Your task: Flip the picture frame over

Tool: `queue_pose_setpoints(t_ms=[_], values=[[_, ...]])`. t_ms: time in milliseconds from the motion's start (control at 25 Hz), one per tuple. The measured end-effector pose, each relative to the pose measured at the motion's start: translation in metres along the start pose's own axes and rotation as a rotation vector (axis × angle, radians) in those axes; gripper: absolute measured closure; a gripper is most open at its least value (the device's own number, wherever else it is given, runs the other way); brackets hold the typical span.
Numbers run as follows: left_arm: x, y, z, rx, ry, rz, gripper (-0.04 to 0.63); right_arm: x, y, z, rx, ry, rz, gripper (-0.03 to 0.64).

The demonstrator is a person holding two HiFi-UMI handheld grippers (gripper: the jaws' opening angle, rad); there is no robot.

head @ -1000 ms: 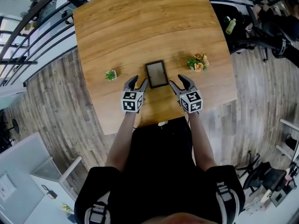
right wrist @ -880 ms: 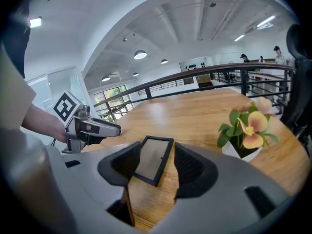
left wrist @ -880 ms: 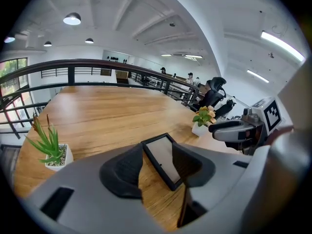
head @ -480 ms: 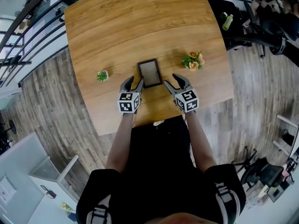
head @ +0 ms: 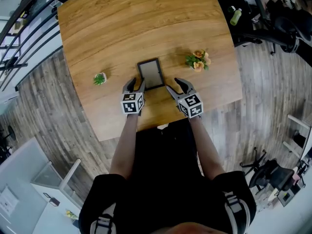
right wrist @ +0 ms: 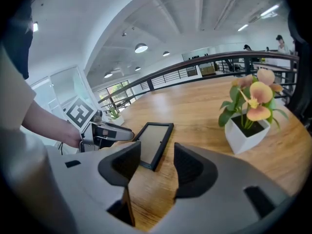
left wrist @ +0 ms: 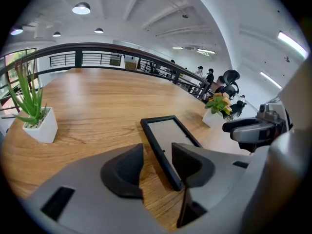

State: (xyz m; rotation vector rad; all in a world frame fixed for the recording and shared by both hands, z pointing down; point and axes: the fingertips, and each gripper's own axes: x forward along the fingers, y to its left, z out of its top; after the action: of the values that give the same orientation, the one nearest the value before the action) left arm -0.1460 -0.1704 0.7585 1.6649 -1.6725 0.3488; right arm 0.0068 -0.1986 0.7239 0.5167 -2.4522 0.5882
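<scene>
The black picture frame lies flat on the wooden table, a little in from its near edge. My left gripper is open at the frame's near left corner. In the left gripper view the frame's left edge runs down between the jaws of that gripper, and the pads do not press on it. My right gripper is open just right of the near right corner. In the right gripper view the frame lies ahead of the open jaws of the right gripper, with bare wood between them.
A small green plant in a white pot stands left of the frame. A pot of orange flowers stands to its right, close to the right gripper. The table's near edge is just behind the grippers. A railing runs along the far side.
Both grippers have sunk toward the table and closed in on the frame's near corners, the left more than the right. Their jaws have stayed open. The frame has not moved.
</scene>
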Motion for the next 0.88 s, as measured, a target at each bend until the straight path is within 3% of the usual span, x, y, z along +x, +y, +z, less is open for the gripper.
queue_pose_setpoints(t_ms=[360, 440, 720, 880], values=[[0.017, 0.006, -0.008, -0.008, 0.031, 0.007, 0.404, 0.006, -0.007, 0.005, -0.014, 0.016, 0.012, 0.393], [0.017, 0.003, -0.009, -0.01, 0.034, -0.004, 0.431, 0.005, -0.008, 0.006, -0.02, 0.015, 0.01, 0.394], [0.019, -0.002, -0.011, -0.063, 0.039, -0.024, 0.505, 0.003, -0.002, 0.006, -0.017, 0.013, 0.016, 0.397], [0.02, -0.001, -0.011, -0.144, 0.031, -0.02, 0.514, 0.001, 0.006, 0.011, -0.021, 0.002, 0.03, 0.4]])
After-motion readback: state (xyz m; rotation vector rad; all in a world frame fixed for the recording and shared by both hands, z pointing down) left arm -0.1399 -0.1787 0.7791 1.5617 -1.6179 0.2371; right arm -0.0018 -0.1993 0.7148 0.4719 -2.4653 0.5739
